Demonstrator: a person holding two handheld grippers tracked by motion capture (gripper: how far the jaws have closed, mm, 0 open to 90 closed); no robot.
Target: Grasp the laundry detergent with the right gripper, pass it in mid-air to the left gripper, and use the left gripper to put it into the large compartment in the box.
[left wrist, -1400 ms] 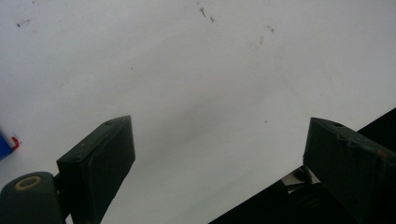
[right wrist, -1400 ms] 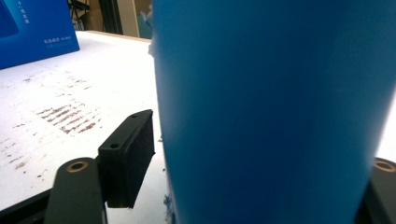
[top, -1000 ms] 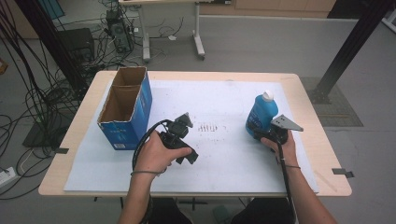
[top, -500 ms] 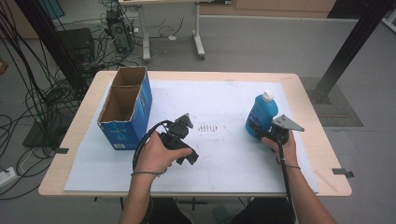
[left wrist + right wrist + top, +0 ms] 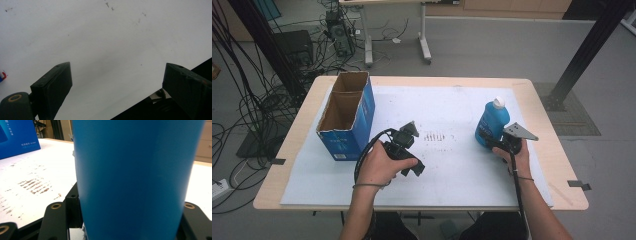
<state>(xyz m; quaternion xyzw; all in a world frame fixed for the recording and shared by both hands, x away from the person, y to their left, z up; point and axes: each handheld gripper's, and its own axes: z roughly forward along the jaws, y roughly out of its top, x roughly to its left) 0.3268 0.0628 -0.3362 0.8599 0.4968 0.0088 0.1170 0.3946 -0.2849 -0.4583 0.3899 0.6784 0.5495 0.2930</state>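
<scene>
Bottle (image 5: 135,177) between right gripper's (image 5: 493,143) fingers (image 5: 55,220)

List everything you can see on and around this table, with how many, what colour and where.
Bottle: one, blue with white cap, upright at the table's right, between the right hand-held gripper's jaws.
Cardboard box: one, blue outside, brown inside, open-topped, table's left.
Sheet: one, white, covering most of the tabletop, brown smudges mid-sheet.
Table: one, light wood.
Second table: one, white legs, on the floor behind.
Cables: many, black, floor at left.
Left hand-held gripper: black, open, above the sheet.
Right hand-held gripper: black, closed on the bottle.
</scene>
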